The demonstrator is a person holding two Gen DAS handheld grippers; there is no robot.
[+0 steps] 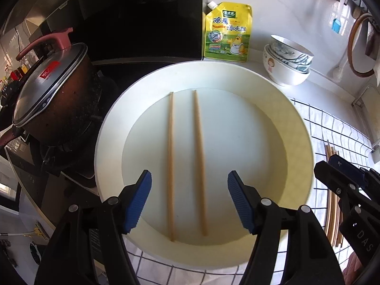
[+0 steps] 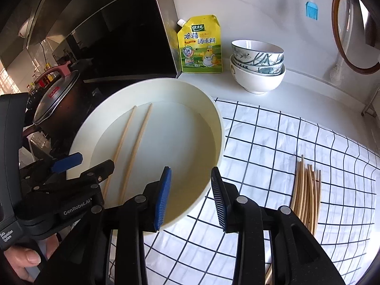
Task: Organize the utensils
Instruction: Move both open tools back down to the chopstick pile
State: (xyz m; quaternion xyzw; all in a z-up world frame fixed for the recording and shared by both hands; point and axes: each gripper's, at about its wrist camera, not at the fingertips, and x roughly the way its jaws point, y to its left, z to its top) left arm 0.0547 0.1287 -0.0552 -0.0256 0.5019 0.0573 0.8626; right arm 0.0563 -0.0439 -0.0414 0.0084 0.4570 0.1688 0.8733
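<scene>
Two wooden chopsticks point(image 1: 170, 166) point(image 2: 123, 142) lie side by side, a gap between them, on the floor of a large round white tray point(image 1: 106, 142) point(image 2: 218, 130). My left gripper point(image 1: 189, 178) point(image 2: 87, 163) hangs open above their near ends; its blue pads touch neither stick. My right gripper point(image 2: 191, 173) point(image 1: 332, 166) stands open over the tray's near right rim with nothing between its fingers. A bundle of several more chopsticks point(image 2: 306, 190) point(image 1: 331, 213) rests on the checked cloth point(image 2: 273, 142) to the right of the tray.
A dark pot with a glass lid point(image 1: 52, 90) point(image 2: 57, 95) sits on the stove left of the tray. Behind the tray stand a yellow seasoning pouch point(image 1: 226, 33) and stacked bowls point(image 1: 287, 59). A blue brush point(image 2: 311, 9) hangs on the wall. A person's hand point(image 2: 23, 258) holds the left gripper.
</scene>
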